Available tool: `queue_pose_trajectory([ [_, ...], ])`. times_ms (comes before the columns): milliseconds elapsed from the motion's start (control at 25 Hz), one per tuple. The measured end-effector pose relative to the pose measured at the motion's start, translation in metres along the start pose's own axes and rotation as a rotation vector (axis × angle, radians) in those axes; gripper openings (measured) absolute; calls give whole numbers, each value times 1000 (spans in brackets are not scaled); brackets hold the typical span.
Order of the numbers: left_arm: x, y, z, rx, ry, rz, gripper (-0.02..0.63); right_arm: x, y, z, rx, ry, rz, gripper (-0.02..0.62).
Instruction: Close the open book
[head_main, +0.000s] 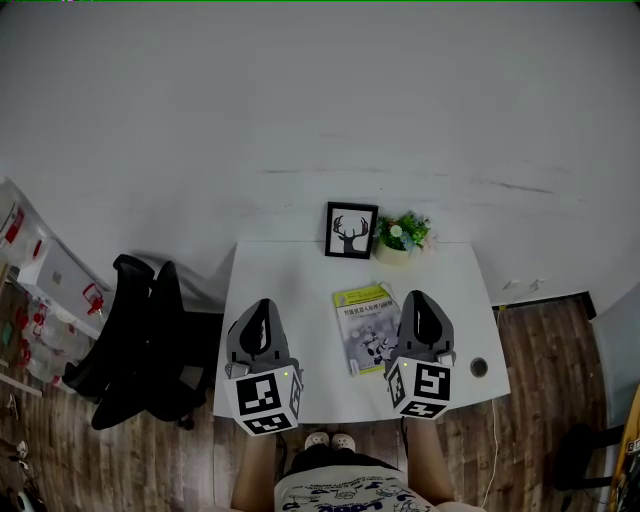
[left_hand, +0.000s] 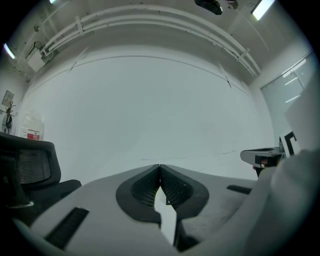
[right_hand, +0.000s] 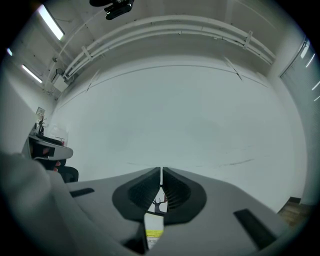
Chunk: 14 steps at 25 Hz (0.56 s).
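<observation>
White worktop | book cover-up, seemingly closed, 9 o'clock of right claw | right claw, left claw: pressed together, empty | lift clear without snagging cover

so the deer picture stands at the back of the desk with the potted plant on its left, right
Not quite. The head view shows the potted plant on the right of the deer picture, not its left; both do stand at the back of the desk.
</observation>
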<state>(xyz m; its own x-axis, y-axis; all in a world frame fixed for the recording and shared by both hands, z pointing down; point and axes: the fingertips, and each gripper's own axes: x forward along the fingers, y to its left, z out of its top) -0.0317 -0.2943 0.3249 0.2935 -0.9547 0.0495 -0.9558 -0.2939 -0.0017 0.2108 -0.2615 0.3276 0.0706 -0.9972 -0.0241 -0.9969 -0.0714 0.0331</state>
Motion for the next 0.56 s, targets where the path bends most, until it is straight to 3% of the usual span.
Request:
queue_pose_trajectory([
  [560,1,4,0,-4,-5,11,24,0,2,0,-6,3,12,32],
])
